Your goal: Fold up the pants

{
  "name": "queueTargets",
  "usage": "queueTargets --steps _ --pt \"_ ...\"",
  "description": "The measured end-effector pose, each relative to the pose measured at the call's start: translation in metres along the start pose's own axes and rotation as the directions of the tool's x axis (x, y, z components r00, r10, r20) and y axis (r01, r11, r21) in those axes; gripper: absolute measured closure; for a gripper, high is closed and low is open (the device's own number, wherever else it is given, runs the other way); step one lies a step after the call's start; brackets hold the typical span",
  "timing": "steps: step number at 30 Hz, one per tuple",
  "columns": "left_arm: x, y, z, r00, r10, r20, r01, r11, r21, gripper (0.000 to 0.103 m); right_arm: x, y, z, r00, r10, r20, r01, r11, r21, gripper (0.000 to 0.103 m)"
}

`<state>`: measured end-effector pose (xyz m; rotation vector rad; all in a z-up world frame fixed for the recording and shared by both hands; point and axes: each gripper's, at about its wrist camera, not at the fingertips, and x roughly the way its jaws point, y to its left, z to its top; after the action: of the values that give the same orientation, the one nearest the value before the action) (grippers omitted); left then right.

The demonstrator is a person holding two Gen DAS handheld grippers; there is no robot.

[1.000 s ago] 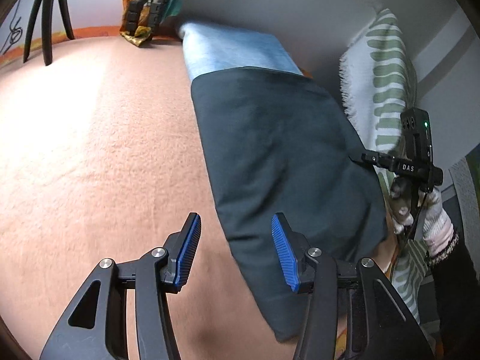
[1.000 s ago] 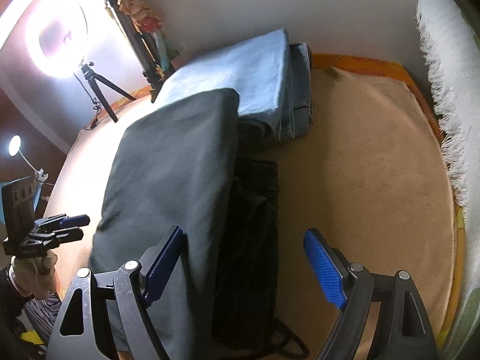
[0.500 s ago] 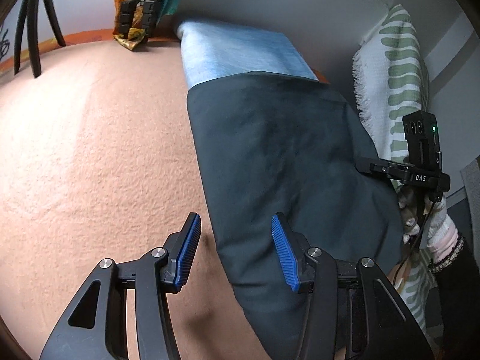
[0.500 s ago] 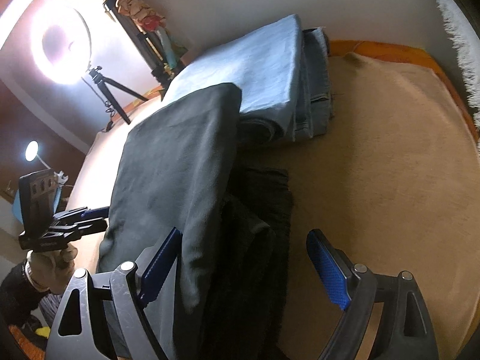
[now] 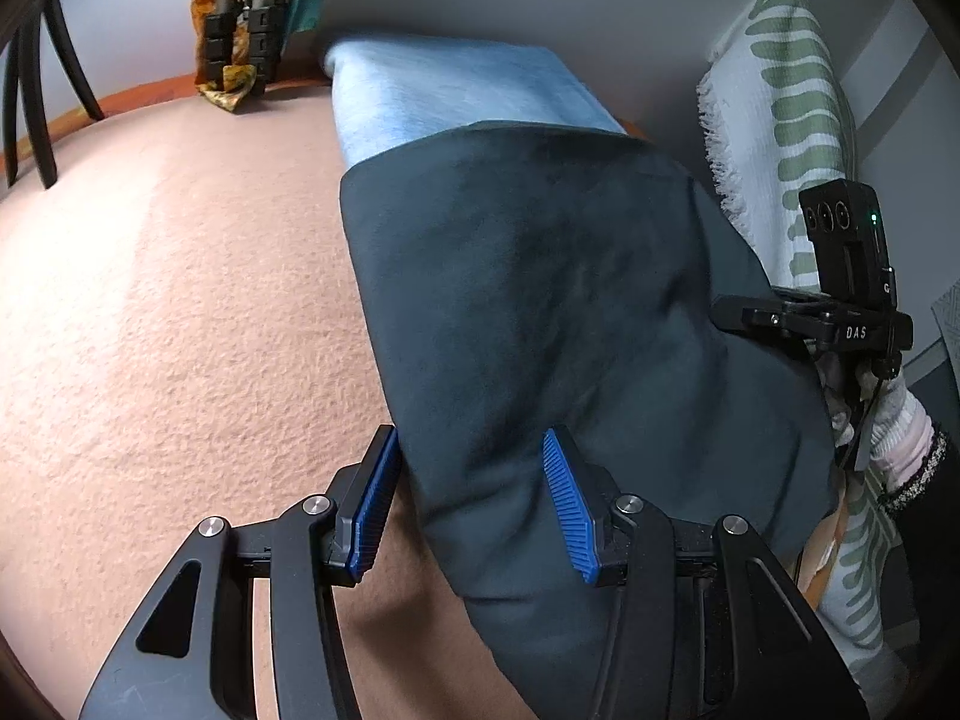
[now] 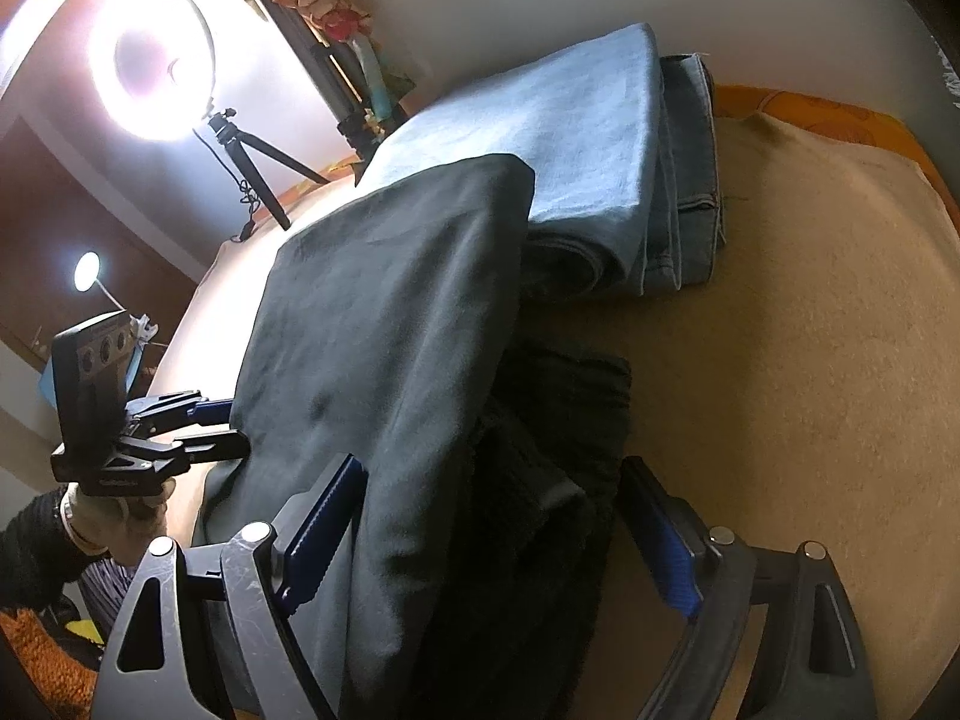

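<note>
Dark pants lie folded, overlapping the light-blue jeans. Both hand-held grippers, left and right, gape wide, straddling cloth ungripped; closing on one layer alone would probably unravel the fold.

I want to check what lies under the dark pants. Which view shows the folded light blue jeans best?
The right wrist view: the folded light blue jeans show their top and stacked side layers, with the dark grey-green pants overlapping one end. The left wrist view shows only their top face.

Matt dark cloth pants, fuzzy blanket
</note>
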<state>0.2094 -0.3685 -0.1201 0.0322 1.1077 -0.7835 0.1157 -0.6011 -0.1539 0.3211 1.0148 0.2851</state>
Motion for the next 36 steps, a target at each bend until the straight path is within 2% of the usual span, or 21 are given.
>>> queueTargets --steps 5,7,9,12,14,15,17,22,27,36 --pt "0.003 -0.001 0.003 1.000 -0.011 0.010 0.011 1.000 -0.004 0.055 -0.002 -0.002 -0.003 1.000 -0.004 0.013 0.003 1.000 0.005 0.030" --pt "0.003 0.005 0.003 0.999 -0.041 0.024 0.042 0.998 -0.036 0.055 -0.003 -0.003 -0.004 1.000 0.006 0.021 -0.006 1.000 0.022 0.039" --pt "0.005 0.011 0.006 0.997 -0.068 0.045 0.072 0.994 -0.084 0.055 -0.003 -0.002 -0.006 1.000 0.001 0.024 -0.002 1.000 0.021 0.043" --pt "0.007 0.010 0.008 0.996 -0.066 0.064 0.072 0.993 -0.090 0.056 -0.007 0.004 -0.008 0.999 -0.024 0.036 0.024 1.000 0.011 0.055" --pt "0.010 0.008 0.007 0.995 -0.073 0.072 0.079 0.993 -0.089 0.075 -0.015 0.010 -0.009 0.998 -0.036 0.051 0.036 0.999 0.004 0.065" --pt "0.010 0.008 0.008 0.994 -0.071 0.077 0.078 0.993 -0.088 0.076 -0.018 0.013 -0.009 0.997 -0.044 0.058 0.044 0.999 -0.003 0.068" --pt "0.009 0.006 0.007 0.993 -0.075 0.091 0.082 0.993 -0.083 0.089 -0.026 0.025 -0.010 0.995 -0.070 0.073 0.073 0.997 -0.030 0.074" --pt "0.001 0.002 0.008 0.989 -0.088 0.122 0.097 0.993 -0.073 0.094 -0.032 0.045 -0.011 0.984 -0.151 0.090 0.158 0.985 -0.072 0.078" --pt "-0.024 -0.006 0.013 0.977 -0.114 0.181 0.123 0.992 -0.036 0.095 -0.044 0.068 -0.012 0.968 -0.218 0.125 0.231 0.968 -0.099 0.081" --pt "-0.068 -0.023 0.029 0.946 -0.170 0.277 0.169 0.985 0.027 0.096 -0.091 0.118 -0.002 0.937 -0.237 0.255 0.282 0.947 -0.157 0.082"
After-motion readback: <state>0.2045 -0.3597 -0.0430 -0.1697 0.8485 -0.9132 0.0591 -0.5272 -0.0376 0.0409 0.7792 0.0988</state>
